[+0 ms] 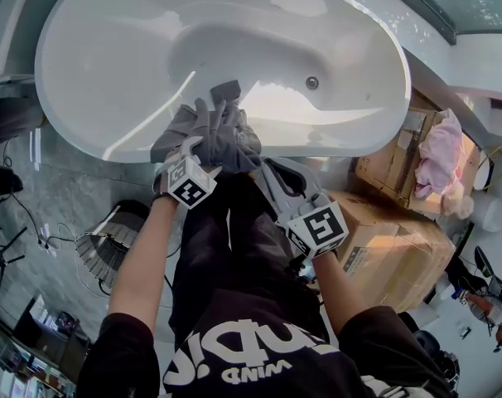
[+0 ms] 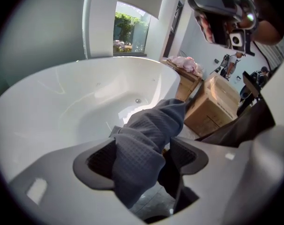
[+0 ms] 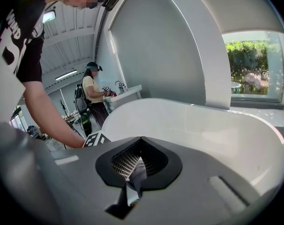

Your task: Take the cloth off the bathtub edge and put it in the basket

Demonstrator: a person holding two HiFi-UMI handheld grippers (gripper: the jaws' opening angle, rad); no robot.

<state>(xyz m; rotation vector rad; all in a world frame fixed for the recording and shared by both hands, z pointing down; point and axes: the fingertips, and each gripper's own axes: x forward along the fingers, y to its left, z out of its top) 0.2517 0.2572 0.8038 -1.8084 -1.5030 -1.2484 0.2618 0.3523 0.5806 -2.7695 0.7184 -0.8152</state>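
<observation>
Head view: white tub (image 1: 110, 73) across the top, drain (image 1: 312, 82) in its floor. Grey cloth (image 1: 222, 135) bunched on the near rim, draped over the edge toward the person. Left gripper (image 1: 187, 148) at the cloth's left side, right gripper (image 1: 266, 171) at its lower right, both touching it. Cardboard boxes (image 1: 400, 222) right of the tub, with a pink bundle (image 1: 440, 156) on top of one.

Left gripper view: jaws clamped on a thick fold of the cloth, fabric filling the gap between the pads and hanging below them, the rest stretching up and to the right. Tub bowl beyond, window (image 2: 130, 29) behind it, boxes and pink bundle off to the right.

Right gripper view: jaws almost together, pinching a thin strip of the cloth between the ribbed pads. Tub rim curving past just beyond. At the left, the other gripper's marker cube (image 3: 96, 138) at the end of a bare forearm (image 3: 43, 116). Further back, another person (image 3: 93, 97) standing.
</observation>
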